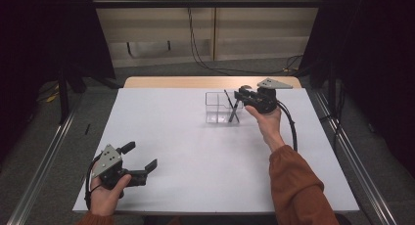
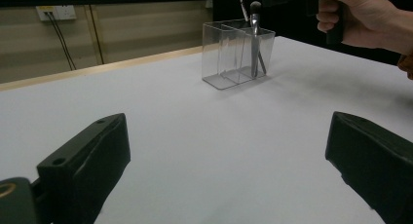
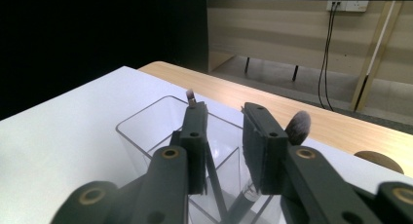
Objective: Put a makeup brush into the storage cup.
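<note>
Right gripper (image 1: 243,95) above the clear organizer (image 1: 221,107), near the table's (image 1: 195,151) far edge, right of middle. Jaws parted by a narrow gap, nothing pinched between the pads; dark brush handle visible below that gap in the right gripper view. Large brush (image 3: 297,127) with its fluffy grey head just past the right-hand jaw, small brush (image 3: 190,96) peeking over the left-hand jaw. Both brushes upright-tilted inside the organizer's right-hand compartment, crossing each other, as seen from the high view. Remaining compartment looks empty.

Left gripper (image 1: 139,162) near the table's near-left corner, well apart from the organizer, jaws spread wide on bare white surface, holding nothing.

Judged step: release of a brush into the organizer, withdrawal pending.

Risks from here:
- Jaw tips close to both brush heads; careless lift or sideways pull likely to snag a handle and drag a brush out.
- Organizer light and unsecured; nudge from a jaw against its wall could slide or tip it toward the far edge.
- Narrow jaw gap leaves little clearance; contact with the leaning handle hard to rule out from these views.
- Trailing cable (image 1: 292,129) beside the right forearm, possible drag on retreat.
</note>
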Available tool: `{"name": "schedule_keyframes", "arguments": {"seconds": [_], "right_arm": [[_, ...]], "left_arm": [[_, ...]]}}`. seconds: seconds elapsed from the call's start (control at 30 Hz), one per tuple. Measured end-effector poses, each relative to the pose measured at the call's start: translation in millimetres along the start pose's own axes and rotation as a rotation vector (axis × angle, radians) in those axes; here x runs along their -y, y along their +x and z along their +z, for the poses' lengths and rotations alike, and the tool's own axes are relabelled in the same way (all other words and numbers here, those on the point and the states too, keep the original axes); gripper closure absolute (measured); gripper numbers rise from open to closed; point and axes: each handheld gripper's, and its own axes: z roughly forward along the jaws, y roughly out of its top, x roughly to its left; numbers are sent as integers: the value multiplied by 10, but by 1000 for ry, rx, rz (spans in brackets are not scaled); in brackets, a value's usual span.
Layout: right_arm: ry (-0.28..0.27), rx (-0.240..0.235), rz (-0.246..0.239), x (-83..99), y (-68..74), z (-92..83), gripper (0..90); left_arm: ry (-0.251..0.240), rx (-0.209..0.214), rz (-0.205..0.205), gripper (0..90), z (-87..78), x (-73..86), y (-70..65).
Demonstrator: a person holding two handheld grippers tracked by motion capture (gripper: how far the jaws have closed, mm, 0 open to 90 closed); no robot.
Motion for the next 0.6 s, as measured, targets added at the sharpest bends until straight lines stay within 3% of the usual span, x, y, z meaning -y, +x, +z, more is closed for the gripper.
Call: {"name": "schedule_keyframes", "arguments": {"seconds": [0.13,0.4,0.6], "right_arm": [[1,-11,3,-11,-4,-13,585],[-9,2,5,-40,-7,-44,283],[-13,0,29,-23,-36,-83,161]], "left_arm": [[0,-3,-8,25,19,-1,16],[7,-10,-10,25,25,-2,18],[12,-8,-12,25,36,9,13]]}}
